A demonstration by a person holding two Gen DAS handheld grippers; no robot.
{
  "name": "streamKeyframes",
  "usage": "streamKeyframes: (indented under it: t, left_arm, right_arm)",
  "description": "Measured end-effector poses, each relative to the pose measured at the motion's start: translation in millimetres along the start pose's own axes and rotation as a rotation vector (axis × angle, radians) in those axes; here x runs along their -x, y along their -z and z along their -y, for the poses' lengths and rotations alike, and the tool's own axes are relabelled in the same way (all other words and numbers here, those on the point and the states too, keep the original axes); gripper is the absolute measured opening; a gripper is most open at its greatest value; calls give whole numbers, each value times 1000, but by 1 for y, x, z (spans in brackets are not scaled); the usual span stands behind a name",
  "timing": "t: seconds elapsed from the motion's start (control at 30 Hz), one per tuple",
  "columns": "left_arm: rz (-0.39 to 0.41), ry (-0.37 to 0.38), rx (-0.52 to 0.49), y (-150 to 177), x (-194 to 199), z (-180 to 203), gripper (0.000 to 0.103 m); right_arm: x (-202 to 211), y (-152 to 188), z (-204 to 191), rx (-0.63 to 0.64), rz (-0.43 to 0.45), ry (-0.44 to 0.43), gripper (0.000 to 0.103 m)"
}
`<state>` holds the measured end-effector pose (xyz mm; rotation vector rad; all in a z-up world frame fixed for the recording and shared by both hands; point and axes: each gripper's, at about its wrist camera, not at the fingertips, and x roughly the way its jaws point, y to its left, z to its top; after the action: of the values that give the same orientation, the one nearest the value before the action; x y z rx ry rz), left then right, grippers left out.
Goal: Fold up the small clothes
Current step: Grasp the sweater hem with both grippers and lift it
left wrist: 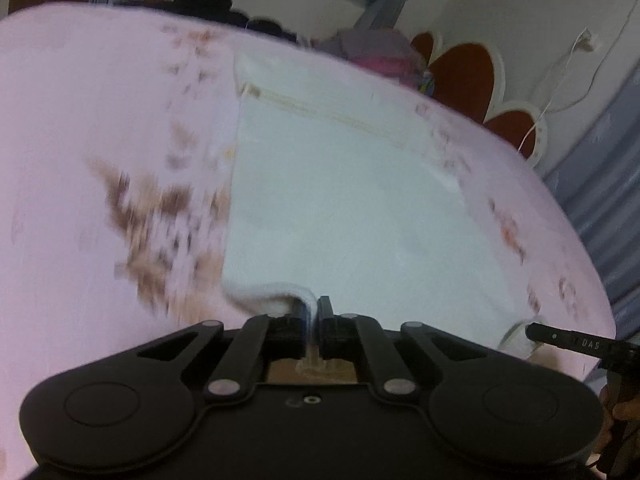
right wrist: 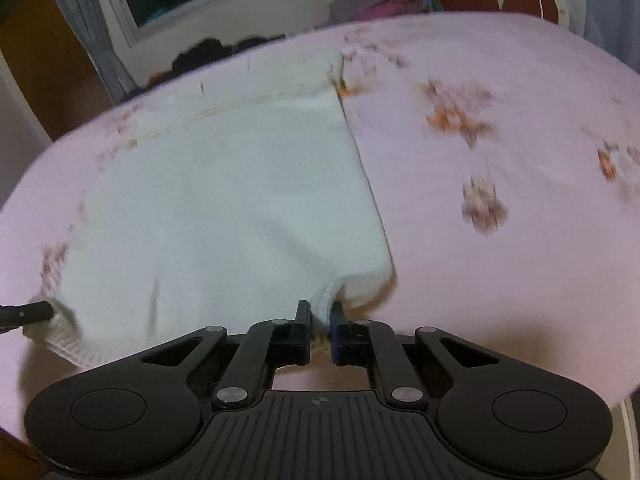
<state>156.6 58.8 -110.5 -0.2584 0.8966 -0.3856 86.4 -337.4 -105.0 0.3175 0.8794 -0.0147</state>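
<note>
White garment (left wrist: 340,208) lies flat on pink floral sheet (left wrist: 100,120); left gripper (left wrist: 310,312) & right gripper (right wrist: 320,314) each clamped on a near hem corner. Lift both evenly, keep hem taut, carry fwd to far waistband edge

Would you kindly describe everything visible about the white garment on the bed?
The white garment is a small knit-looking piece, with a yellowish stitched seam across its far end and ribbed hems at the near corners. It lies mostly flat on the pink flowered sheet. The left gripper and the right gripper each pinch one near corner, which bunches up there.
</note>
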Motion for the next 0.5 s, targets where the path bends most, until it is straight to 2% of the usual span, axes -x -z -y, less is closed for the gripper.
streamKeyframes:
  t: [0.23,0.5]
  left_arm:
    - [110,10,3,-69,-20,8,4]
    - [201,-19,29,-151,-76,8,4]
  right_arm:
    - [-16,-80,-5,6,127,-35,8]
    - [-83,-180,-6,-2,208,-54,8]
